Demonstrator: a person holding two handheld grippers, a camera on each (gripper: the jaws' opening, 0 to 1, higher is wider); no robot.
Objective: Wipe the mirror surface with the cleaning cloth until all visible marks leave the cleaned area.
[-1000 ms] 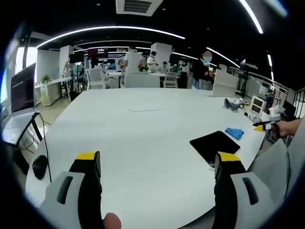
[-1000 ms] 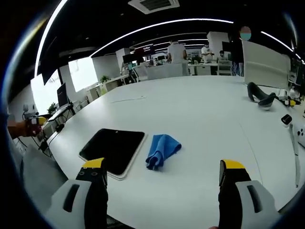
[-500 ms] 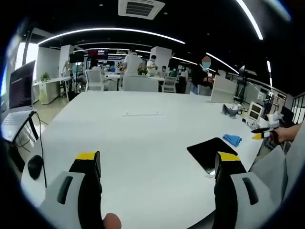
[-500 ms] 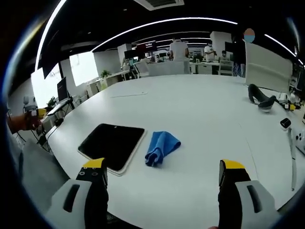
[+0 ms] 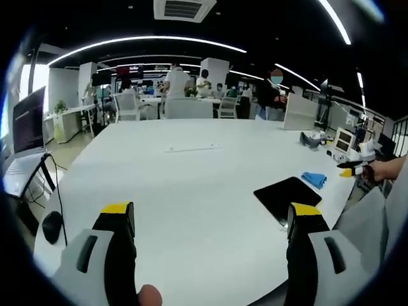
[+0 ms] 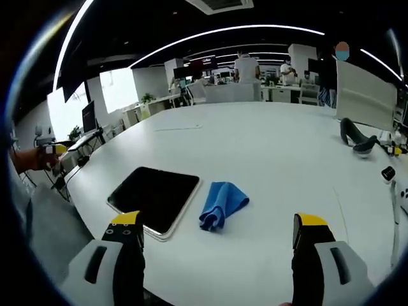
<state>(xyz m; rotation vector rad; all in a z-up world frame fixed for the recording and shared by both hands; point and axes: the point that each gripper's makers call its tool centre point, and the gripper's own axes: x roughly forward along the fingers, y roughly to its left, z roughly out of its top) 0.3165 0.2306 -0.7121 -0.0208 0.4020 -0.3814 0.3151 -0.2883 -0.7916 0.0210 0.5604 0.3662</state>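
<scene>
1. The mirror [image 6: 155, 196] lay flat on the white table [image 6: 280, 159], near its edge.
2. The cloth [image 6: 223, 204] sat crumpled just beside it.
3. Left gripper [image 5: 210, 220] and right gripper [image 6: 218, 231] were spread wide, holding nothing.

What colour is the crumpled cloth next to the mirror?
The cloth is bright blue. It shows best in the right gripper view, lying beside the dark mirror.
</scene>
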